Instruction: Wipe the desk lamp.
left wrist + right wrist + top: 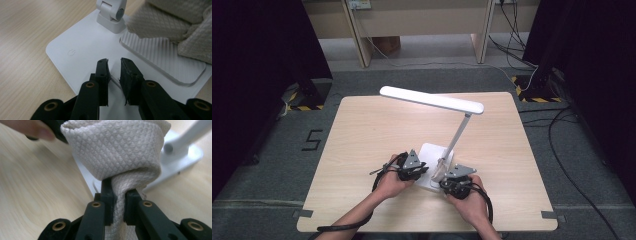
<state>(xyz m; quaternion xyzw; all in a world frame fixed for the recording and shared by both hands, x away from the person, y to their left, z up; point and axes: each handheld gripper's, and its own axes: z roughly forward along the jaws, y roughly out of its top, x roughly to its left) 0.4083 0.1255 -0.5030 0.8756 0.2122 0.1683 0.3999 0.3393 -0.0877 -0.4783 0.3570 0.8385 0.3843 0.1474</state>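
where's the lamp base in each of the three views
High view: the white lamp base lies near the table's front edge, between the two grippers.
Left gripper view: it spans the middle, under the jaws.
Right gripper view: upper right, partly behind the cloth.
Shared landmark: the hinge where the lamp's stem meets the base.

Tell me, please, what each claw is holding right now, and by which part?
The right claw pinches a bunched fold of the cream waffle-weave cloth. The left claw grips nothing, its jaws narrowly apart over the white lamp base.
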